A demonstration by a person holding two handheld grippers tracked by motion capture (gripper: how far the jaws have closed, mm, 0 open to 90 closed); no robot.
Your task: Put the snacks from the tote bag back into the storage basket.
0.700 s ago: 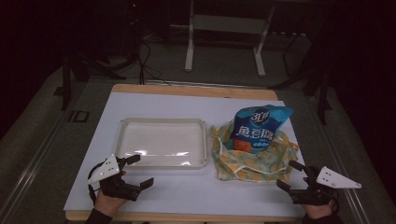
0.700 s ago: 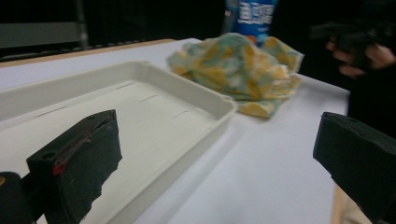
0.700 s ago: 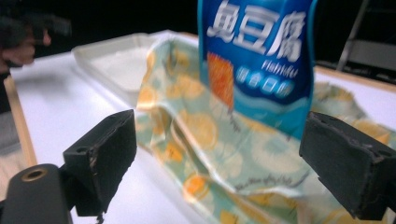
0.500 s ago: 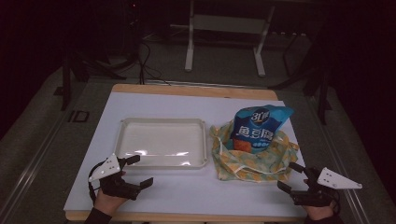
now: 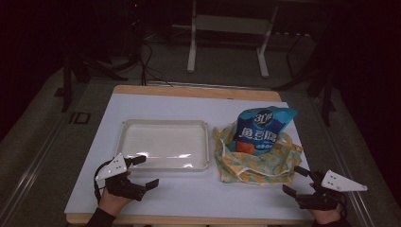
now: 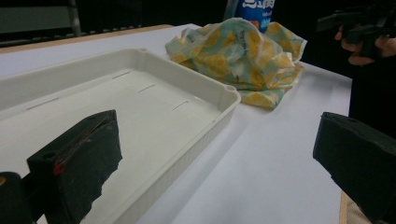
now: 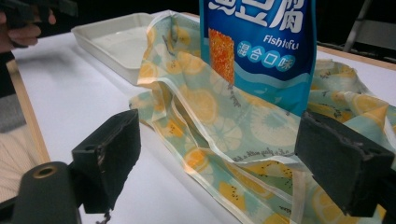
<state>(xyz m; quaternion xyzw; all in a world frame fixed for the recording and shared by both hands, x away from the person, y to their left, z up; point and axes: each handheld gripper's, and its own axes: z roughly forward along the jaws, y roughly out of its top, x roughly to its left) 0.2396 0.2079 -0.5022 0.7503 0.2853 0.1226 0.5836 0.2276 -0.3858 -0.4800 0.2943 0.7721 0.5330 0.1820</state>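
Table [image 5: 189, 106]: white top, dark room behind.
Tray [image 5: 164, 144]: empty, left of the bag.
Bag [image 5: 257, 158]: lemon-print, snack pack [image 5: 261, 130] standing inside.
Left gripper [image 5: 142, 171]: jaws wide, holding nothing, at the tray's near corner.
Right gripper [image 5: 297, 181]: jaws wide, holding nothing, just short of the bag.

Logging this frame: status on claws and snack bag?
Left claw open, by tray. Right claw open, near lemon-print bag. Snack bag upright inside it. Nothing between.
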